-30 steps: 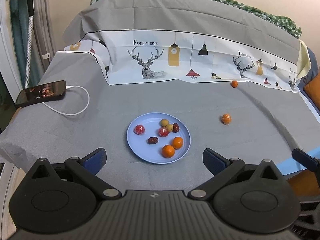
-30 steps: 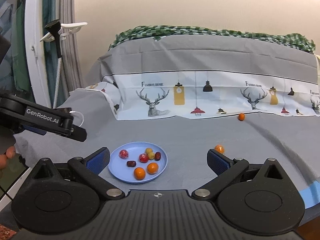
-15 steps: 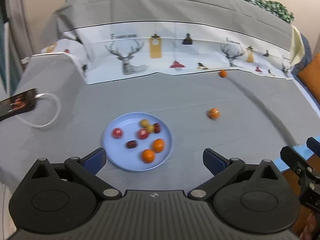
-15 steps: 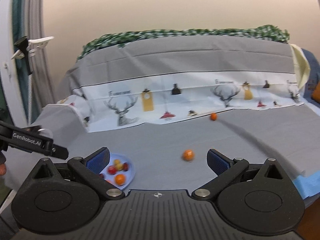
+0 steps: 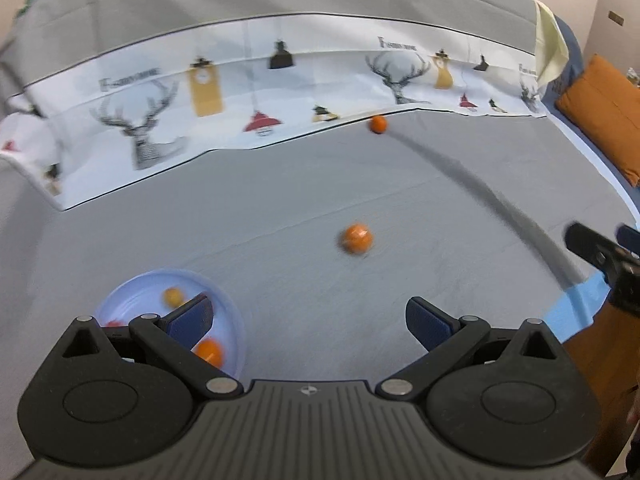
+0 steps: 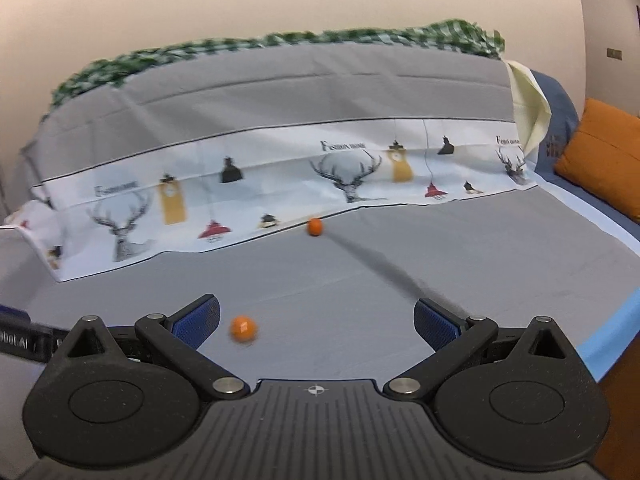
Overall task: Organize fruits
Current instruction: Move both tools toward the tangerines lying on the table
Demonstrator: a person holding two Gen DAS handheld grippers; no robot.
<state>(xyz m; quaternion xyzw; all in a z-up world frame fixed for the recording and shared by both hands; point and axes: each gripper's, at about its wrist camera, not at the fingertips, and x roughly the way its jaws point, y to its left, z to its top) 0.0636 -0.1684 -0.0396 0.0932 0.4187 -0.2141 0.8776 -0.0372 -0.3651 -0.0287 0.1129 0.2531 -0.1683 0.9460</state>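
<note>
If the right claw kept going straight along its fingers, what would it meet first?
Probably bare grey sheet. The right claw is open and empty. The near orange fruit sits left of centre, by the left finger; the far orange fruit is nearer the line, though depth is unclear.

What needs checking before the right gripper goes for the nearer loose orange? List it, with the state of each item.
1. Right gripper open and empty: ok.
2. Nearer orange between the fingers: not ok, it lies close to the left finger, off centre.
3. Orange free of other things on the grey sheet: ok.
4. Left gripper out of the way: ok, open, empty, over the blue plate side.
5. Room on the plate: cannot tell, it is mostly hidden.
6. Far orange left for later: ok, by the printed cloth.
</note>
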